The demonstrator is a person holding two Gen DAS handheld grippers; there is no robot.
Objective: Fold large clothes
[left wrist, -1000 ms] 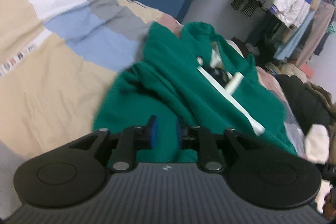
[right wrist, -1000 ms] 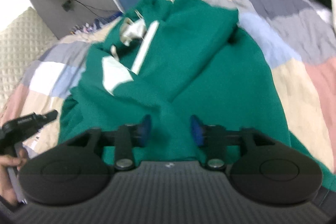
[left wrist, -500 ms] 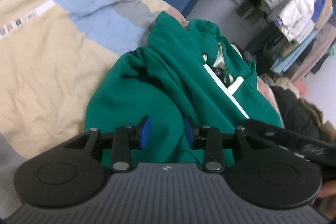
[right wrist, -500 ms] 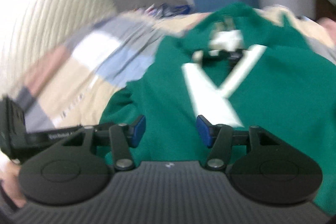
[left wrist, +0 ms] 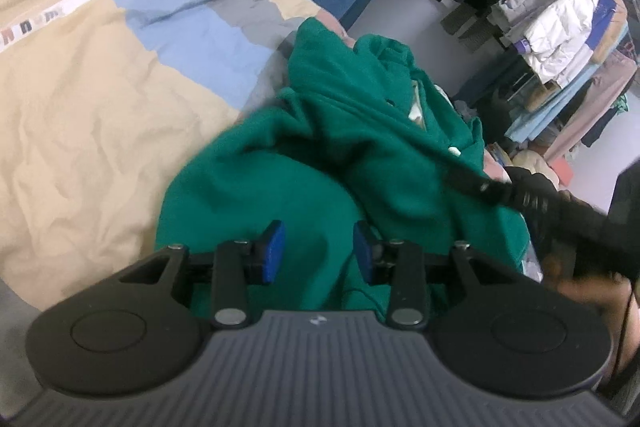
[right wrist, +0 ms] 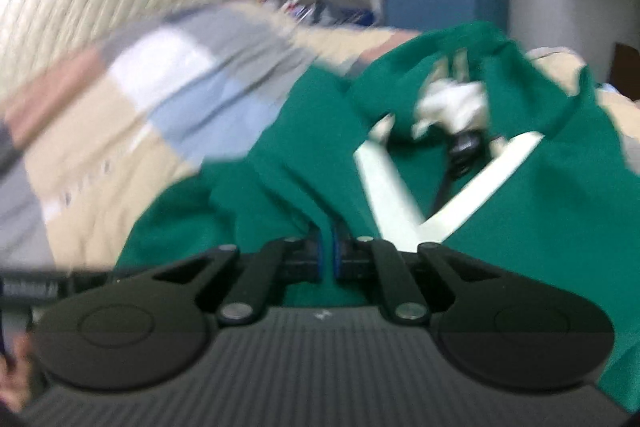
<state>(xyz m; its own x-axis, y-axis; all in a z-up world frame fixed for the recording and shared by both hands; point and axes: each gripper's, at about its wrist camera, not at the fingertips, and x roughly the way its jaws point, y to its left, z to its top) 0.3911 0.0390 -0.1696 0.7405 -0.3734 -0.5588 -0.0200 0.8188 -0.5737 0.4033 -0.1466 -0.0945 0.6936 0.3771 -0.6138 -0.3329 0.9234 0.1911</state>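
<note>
Green garment (left wrist: 304, 163) lies bunched on the bed (left wrist: 80, 115), on a patchwork quilt, white stripes (right wrist: 400, 195) and a white lining bit showing near the collar end. Not spread flat yet; lots of folds and humps.

Right hand-held gripper (right wrist: 327, 255): jaws have just been closing, now clenched with a ridge of green cloth pinched between the pads at the near edge of the garment. View is blurred, but cloth clearly rises into the gap. In the left view the right tool (left wrist: 560, 207) shows as a dark bar across the garment's right side.

Left hand-held gripper (left wrist: 315, 253): jaws have just been opening, now released, pads apart with green cloth below and between them, not pressed on it. It hovers low over the near left part of the garment.

Step in hand, my read: getting a two-point hold on the near edge to spread or lift the garment before any fold. Right side has its hold, left does not.

Next move calls for: left lowers onto a cloth edge and closes, then both pull apart to flatten. Risk: left grabs several layers of the bunch rather than one edge.

Clothes rack (left wrist: 560, 39) in background, not involved.
</note>
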